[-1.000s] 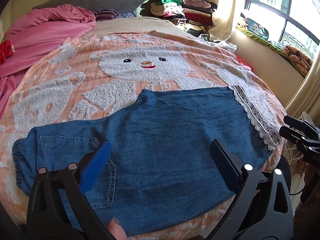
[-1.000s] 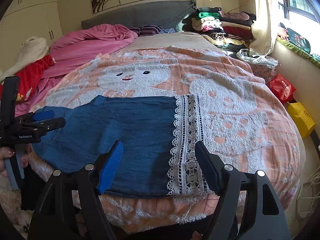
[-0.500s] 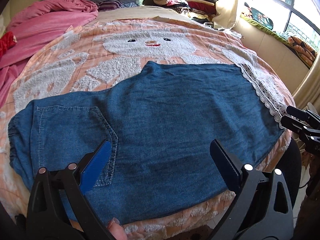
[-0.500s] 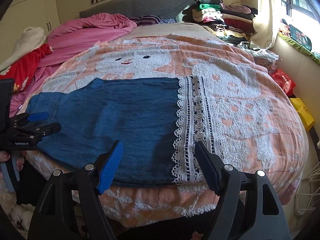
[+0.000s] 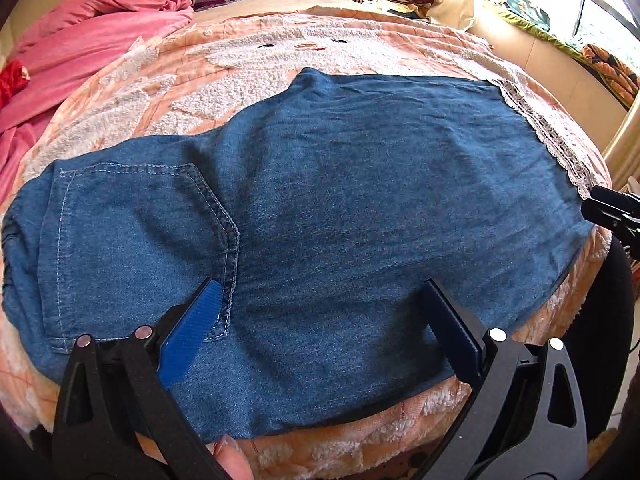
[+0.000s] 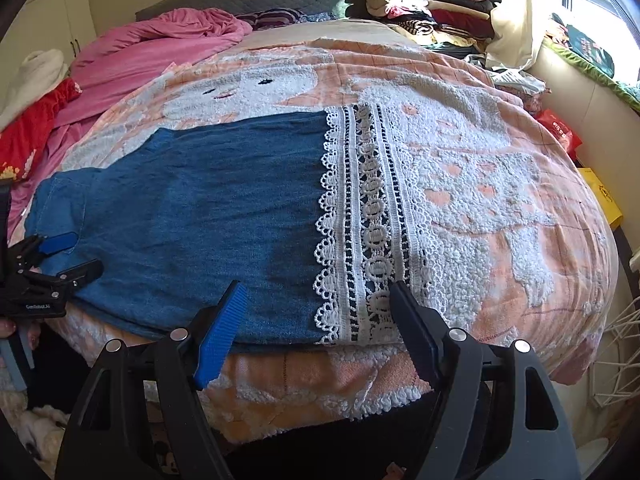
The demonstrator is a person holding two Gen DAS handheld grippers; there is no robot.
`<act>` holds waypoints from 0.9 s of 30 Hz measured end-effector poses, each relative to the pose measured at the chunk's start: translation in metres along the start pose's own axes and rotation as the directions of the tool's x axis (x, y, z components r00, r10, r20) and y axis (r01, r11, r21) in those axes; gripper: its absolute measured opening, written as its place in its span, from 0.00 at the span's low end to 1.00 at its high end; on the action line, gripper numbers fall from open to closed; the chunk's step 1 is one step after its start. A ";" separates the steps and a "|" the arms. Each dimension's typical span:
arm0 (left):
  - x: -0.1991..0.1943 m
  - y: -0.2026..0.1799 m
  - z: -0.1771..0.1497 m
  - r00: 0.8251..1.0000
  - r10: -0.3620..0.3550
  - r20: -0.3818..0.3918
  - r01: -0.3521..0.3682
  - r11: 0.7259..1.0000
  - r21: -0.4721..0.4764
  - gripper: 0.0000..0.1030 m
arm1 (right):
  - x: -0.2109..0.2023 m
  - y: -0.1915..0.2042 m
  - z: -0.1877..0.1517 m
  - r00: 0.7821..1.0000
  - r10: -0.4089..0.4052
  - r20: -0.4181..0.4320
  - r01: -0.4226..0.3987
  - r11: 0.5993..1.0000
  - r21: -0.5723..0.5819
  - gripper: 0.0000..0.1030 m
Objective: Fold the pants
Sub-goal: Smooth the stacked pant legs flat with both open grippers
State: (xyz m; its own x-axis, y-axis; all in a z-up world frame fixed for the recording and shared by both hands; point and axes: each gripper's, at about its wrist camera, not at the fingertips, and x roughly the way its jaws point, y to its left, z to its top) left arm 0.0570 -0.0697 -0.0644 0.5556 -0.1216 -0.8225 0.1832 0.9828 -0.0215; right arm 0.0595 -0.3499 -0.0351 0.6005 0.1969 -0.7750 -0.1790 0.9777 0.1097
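Am holding both tools wide open, empty: left tool (image 5: 320, 312) above blue denim pants (image 5: 340, 200), right tool (image 6: 316, 312) over white lace hem (image 6: 368, 216). Risk: am pinching peach fleece blanket (image 6: 500, 168) along with denim, dragging it into fold.

Blue denim pants (image 5: 340, 208) lie flat across the near edge of a bed. A patch pocket faces up; white lace trims the hem.

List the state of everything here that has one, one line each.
Denim pants: spread flat on the bed, not yet folded.
Lace hem: flat, at the right end.
Left tongs: open, empty, over the pants.
Right tongs: open, empty, over the hem.
Clothes stack: folded, piled.
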 end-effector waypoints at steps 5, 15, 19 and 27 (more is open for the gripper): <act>-0.022 0.000 0.009 0.997 -0.066 0.031 0.067 0.997 -0.040 0.90 | -0.036 -0.016 -0.002 0.995 0.042 0.091 -0.051 0.994 0.096 0.71; -0.037 -0.026 0.056 0.985 -0.140 0.101 0.137 0.990 0.044 0.90 | -0.044 -0.046 -0.018 0.996 0.017 0.092 -0.037 0.976 0.213 0.71; -0.026 -0.045 0.082 0.980 -0.172 0.101 0.161 0.981 0.112 0.90 | -0.036 -0.050 -0.020 0.995 0.040 0.087 -0.061 0.968 0.245 0.71; 0.015 -0.091 0.136 0.958 -0.277 0.074 0.250 0.934 0.254 0.90 | -0.018 -0.054 -0.013 0.994 0.081 0.076 -0.098 0.961 0.259 0.71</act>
State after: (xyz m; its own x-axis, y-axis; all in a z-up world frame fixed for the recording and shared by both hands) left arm 0.1589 -0.1801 0.0032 0.5414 -0.3987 -0.7402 0.5160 0.8527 -0.0818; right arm 0.0485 -0.4070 -0.0350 0.6420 0.2800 -0.7138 -0.0288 0.9391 0.3426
